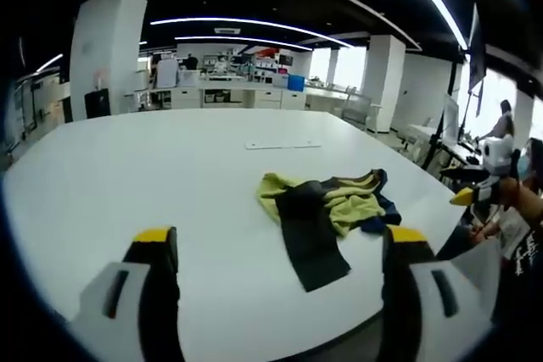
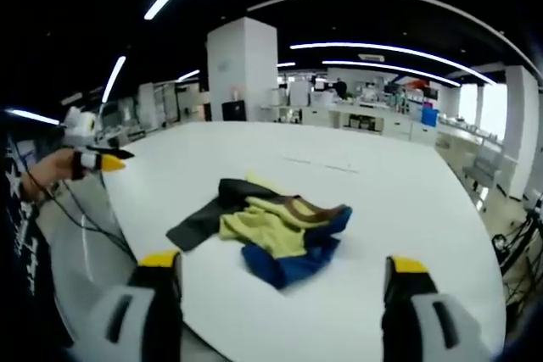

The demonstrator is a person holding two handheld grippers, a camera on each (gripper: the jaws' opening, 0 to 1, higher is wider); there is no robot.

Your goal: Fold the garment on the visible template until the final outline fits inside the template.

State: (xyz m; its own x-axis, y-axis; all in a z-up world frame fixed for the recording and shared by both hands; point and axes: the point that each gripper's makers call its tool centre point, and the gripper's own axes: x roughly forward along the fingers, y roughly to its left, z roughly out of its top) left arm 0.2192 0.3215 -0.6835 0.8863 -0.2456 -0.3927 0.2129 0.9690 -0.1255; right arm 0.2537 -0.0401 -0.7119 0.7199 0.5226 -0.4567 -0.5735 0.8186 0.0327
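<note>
garment (image 1: pixel 327 214) crumpled mid-frame on white table (image 1: pixel 170 175), ahead of both grippers; left gripper (image 1: pixel 280 252) & right gripper (image 2: pixel 284 281) jaws apart, empty; dark leg trails toward left one, prob nearer

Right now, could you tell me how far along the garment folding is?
Nothing looks done yet: the garment lies crumpled in a yellow, black and blue heap on the white table. Nothing is in hand either; the left gripper and right gripper are both open, short of the cloth. Faint marks beyond the heap may be the template; I cannot be sure. Spreading, folding and fitting all remain.
</note>
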